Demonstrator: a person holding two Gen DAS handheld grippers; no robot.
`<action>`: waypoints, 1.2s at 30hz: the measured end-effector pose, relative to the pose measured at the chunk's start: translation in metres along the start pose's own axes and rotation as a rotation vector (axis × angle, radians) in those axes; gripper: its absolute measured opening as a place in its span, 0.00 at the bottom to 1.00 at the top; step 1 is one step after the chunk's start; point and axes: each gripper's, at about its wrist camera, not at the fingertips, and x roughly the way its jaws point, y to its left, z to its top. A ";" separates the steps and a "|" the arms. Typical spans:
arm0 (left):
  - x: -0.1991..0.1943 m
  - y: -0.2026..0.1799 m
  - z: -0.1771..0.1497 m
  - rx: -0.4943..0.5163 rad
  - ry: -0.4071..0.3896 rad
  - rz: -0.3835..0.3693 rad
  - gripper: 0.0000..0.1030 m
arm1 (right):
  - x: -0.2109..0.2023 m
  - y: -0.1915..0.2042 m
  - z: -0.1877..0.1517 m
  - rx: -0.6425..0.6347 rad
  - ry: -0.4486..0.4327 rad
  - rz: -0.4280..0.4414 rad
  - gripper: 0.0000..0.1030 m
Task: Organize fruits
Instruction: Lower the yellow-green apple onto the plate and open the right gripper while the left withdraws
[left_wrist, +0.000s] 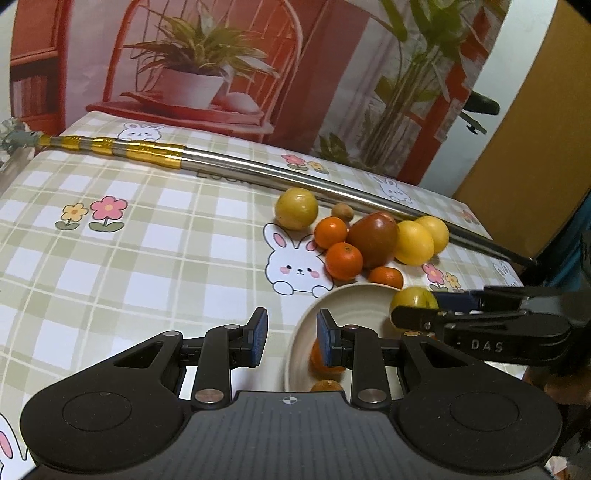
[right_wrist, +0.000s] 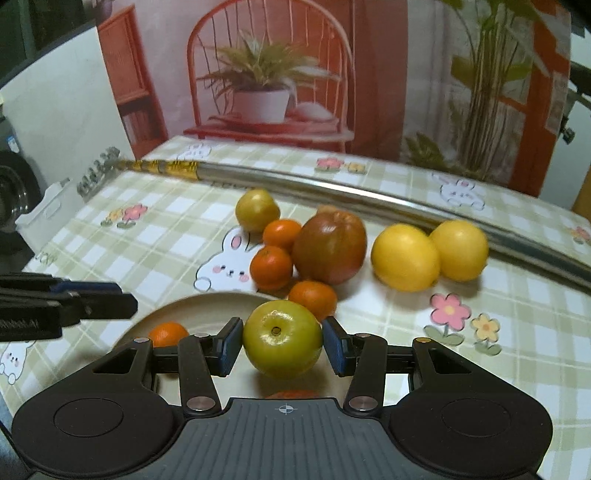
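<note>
My right gripper (right_wrist: 282, 341) is shut on a yellow-green round fruit (right_wrist: 282, 338), held just above the near side of a cream plate (right_wrist: 207, 299). A small orange (right_wrist: 168, 332) lies on that plate. In the left wrist view the same fruit (left_wrist: 413, 300) hangs over the plate's (left_wrist: 354, 295) right rim. My left gripper (left_wrist: 291, 332) hovers at the plate's left edge, jaws drawn close with nothing between them. Beyond the plate lies a pile: three small oranges (right_wrist: 271, 267), a dark red-brown fruit (right_wrist: 330, 247), two lemons (right_wrist: 406, 258) and another yellow-green fruit (right_wrist: 257, 209).
A long metal pole (left_wrist: 295, 177) with gold bands lies across the checked tablecloth (left_wrist: 129, 258) behind the fruit. A printed backdrop of a chair and plants (left_wrist: 199, 74) stands at the table's far edge. A small brown fruit (left_wrist: 341, 211) sits by the pole.
</note>
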 end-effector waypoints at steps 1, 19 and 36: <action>0.000 0.000 0.000 -0.003 -0.001 0.002 0.30 | 0.003 0.000 -0.001 0.002 0.007 -0.003 0.42; -0.033 -0.008 0.000 -0.006 -0.039 0.020 0.30 | -0.012 -0.001 -0.011 0.063 -0.010 -0.051 0.44; -0.082 -0.041 -0.032 0.023 -0.068 0.062 0.39 | -0.087 -0.006 -0.056 0.218 -0.232 -0.040 0.52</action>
